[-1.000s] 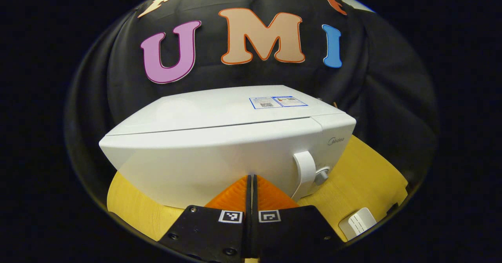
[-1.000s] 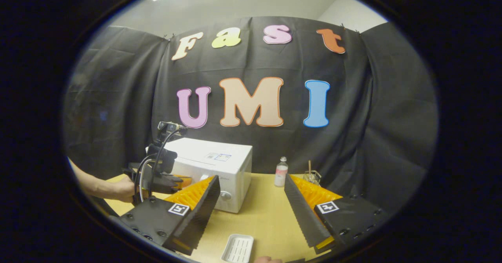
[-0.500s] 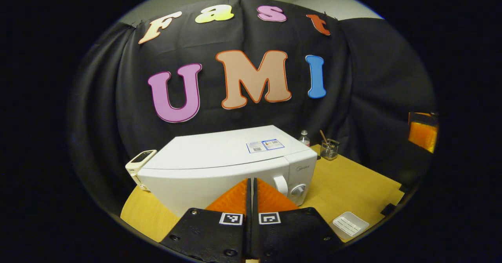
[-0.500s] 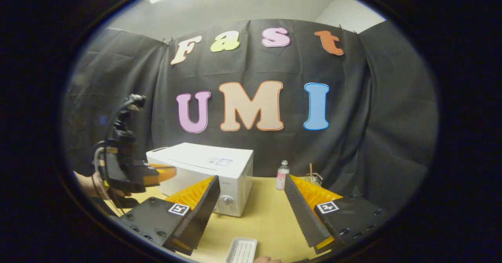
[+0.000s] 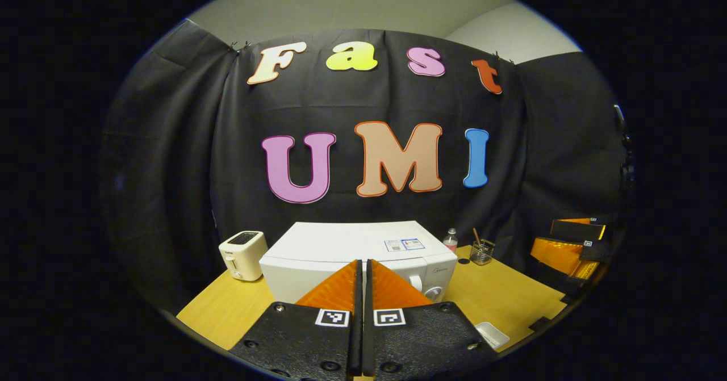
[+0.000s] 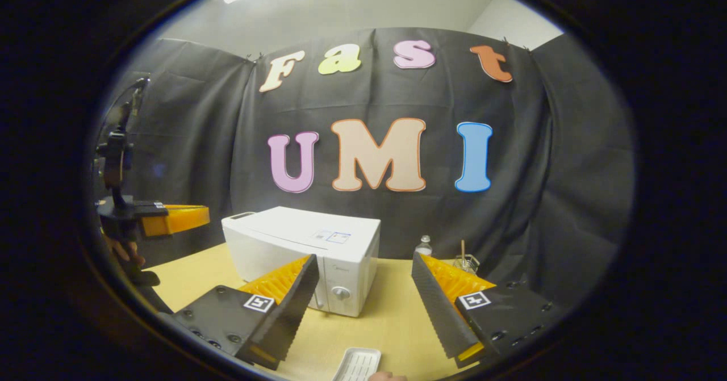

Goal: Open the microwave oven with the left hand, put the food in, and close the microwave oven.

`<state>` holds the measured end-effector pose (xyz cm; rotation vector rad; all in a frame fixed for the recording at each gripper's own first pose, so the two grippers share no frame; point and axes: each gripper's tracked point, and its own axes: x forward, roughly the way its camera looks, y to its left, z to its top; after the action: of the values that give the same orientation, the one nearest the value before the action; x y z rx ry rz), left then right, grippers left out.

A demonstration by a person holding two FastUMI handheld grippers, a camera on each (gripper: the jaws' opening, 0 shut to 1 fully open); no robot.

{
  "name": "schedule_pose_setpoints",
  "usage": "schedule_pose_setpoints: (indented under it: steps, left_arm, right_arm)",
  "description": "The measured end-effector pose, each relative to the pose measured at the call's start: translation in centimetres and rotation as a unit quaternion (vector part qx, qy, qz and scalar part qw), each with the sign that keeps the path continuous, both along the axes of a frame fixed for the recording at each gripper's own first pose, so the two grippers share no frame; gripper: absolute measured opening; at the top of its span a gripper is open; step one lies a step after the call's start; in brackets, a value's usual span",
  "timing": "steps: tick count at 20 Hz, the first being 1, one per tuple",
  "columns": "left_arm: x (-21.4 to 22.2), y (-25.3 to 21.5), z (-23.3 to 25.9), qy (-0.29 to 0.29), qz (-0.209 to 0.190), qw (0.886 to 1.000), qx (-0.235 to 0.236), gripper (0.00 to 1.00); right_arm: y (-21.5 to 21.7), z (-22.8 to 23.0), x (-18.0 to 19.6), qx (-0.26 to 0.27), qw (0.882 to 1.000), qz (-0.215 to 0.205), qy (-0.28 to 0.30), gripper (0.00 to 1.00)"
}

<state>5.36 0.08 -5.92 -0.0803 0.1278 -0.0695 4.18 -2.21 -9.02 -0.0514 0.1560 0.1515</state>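
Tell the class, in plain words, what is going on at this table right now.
A person holds a two-finger gripper in each hand in front of a white microwave on a wooden table. The microwave door is shut. The left gripper is shut and empty, held away from the oven. The right gripper is open and empty, above a white tray at the table's near edge. A toaster stands beside the microwave, a small bottle and a glass jar on its other side.
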Motion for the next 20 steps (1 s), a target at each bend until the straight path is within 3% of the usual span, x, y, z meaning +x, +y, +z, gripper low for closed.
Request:
schedule_pose_setpoints:
  steps: [1,2,3,4,5,6,7,8,20]
  left_arm:
    - [-0.6,0.2,-0.1,-0.001,-0.002,1.000,0.000,0.05]
    - [-0.9,0.4,0.2,-0.009,-0.003,1.000,-0.002,0.24]
    - [-1.1,0.6,0.3,-0.012,-0.004,1.000,-0.005,0.36]
    - [-1.3,0.9,0.3,-0.011,-0.002,1.000,-0.007,0.62]
    - [-1.5,1.1,0.2,-0.010,0.000,1.000,-0.009,0.70]
    - [-1.3,1.5,0.2,-0.008,0.002,1.000,-0.011,0.93]
    - [-1.8,1.6,0.1,-0.007,0.008,1.000,-0.013,1.00]
    - [-1.9,1.9,0.3,-0.008,0.014,1.000,-0.017,0.97]
    - [-2.5,2.3,0.5,-0.007,0.025,1.000,-0.012,0.97]
  right_arm:
    - [0.2,0.0,0.0,0.000,1.000,0.002,0.000,0.97]
    - [0.4,0.0,0.1,0.001,1.000,0.004,-0.001,0.97]
    - [0.6,0.1,0.1,0.002,1.000,0.007,-0.001,0.97]
    - [0.8,0.1,0.1,0.002,1.000,0.008,0.002,1.00]
    - [0.8,0.0,0.1,0.005,1.000,0.008,0.005,0.97]
    - [1.0,0.4,0.1,0.010,1.000,0.009,0.004,0.97]
    - [1.2,0.8,0.1,0.015,1.000,0.010,0.001,1.00]
    - [1.3,1.2,0.1,0.017,1.000,0.011,-0.002,0.96]
    - [1.9,0.8,-0.1,0.000,1.000,0.021,0.000,0.96]
